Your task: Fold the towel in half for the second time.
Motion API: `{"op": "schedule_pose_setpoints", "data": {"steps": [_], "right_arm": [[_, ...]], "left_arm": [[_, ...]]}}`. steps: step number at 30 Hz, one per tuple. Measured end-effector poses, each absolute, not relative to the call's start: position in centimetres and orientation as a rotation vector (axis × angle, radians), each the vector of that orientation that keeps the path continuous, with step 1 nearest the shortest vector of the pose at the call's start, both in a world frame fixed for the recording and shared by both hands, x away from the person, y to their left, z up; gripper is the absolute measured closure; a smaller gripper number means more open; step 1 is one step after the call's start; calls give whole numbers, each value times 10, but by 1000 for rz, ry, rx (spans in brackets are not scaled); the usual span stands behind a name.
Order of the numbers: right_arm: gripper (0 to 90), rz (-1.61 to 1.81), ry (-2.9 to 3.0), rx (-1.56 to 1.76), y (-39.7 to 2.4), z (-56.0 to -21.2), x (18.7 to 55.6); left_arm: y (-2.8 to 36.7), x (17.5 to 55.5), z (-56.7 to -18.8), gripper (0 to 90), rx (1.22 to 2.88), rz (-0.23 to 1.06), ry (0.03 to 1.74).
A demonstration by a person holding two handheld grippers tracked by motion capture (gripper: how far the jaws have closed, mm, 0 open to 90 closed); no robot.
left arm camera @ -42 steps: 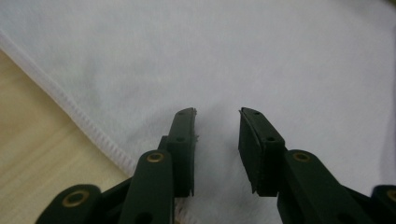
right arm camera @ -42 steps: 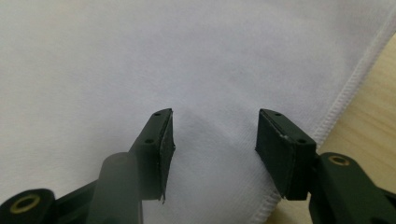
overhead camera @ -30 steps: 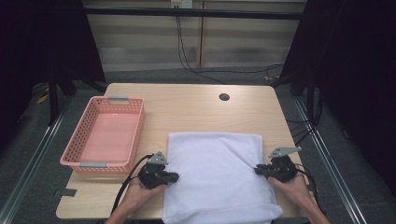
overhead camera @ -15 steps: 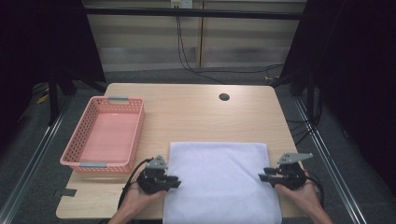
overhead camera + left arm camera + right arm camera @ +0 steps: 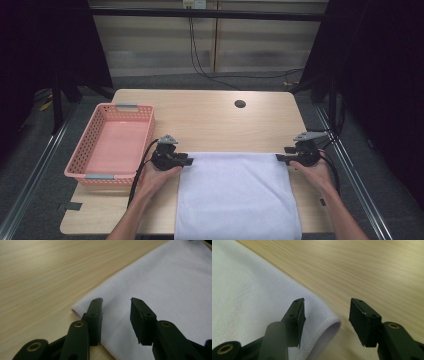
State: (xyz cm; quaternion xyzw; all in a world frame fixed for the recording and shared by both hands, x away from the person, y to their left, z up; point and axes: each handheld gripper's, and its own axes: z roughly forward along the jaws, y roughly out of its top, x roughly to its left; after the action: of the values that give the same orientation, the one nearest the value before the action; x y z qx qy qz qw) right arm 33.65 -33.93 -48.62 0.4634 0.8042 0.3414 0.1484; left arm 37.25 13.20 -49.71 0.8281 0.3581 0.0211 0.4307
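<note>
We see the white towel [image 5: 235, 192] lying flat on the surface [image 5: 210, 120], right of the pink basket [image 5: 112, 145], its far edge running crosswise. The left gripper [image 5: 187, 161] and right gripper [image 5: 280, 157] sit at its 2 far corners, their jaws just opened, gripping nothing.

table's far half [image 5: 210, 120] open — basket [image 5: 112, 142] left

A light wooden table [image 5: 210, 120] with a round cable hole [image 5: 240, 104] is set on grey carpeted floor [image 5: 30, 165], bordered by black curtains [image 5: 45, 45] and backed by pale wall panels [image 5: 250, 45] with hanging cables [image 5: 196, 45].
</note>
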Motion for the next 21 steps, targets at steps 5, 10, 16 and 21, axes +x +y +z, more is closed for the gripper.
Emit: {"op": "schedule_pose_setpoints", "data": {"steps": [5, 10, 16, 21], "right_arm": [[455, 976, 2343, 1340, -338, -497, 346], [479, 974, 2355, 1326, -336, -501, 348], [642, 1007, 2389, 1310, -336, -500, 346], [833, 1083, 2429, 1307, -337, -494, 342]], "left_arm": [[140, 381, -501, 561, 2075, 80, 934], [135, 390, -503, 495, 2100, 78, 949], [127, 392, -503, 717, 2149, 15, 863], [125, 387, -497, 818, 2129, -23, 823]]}}
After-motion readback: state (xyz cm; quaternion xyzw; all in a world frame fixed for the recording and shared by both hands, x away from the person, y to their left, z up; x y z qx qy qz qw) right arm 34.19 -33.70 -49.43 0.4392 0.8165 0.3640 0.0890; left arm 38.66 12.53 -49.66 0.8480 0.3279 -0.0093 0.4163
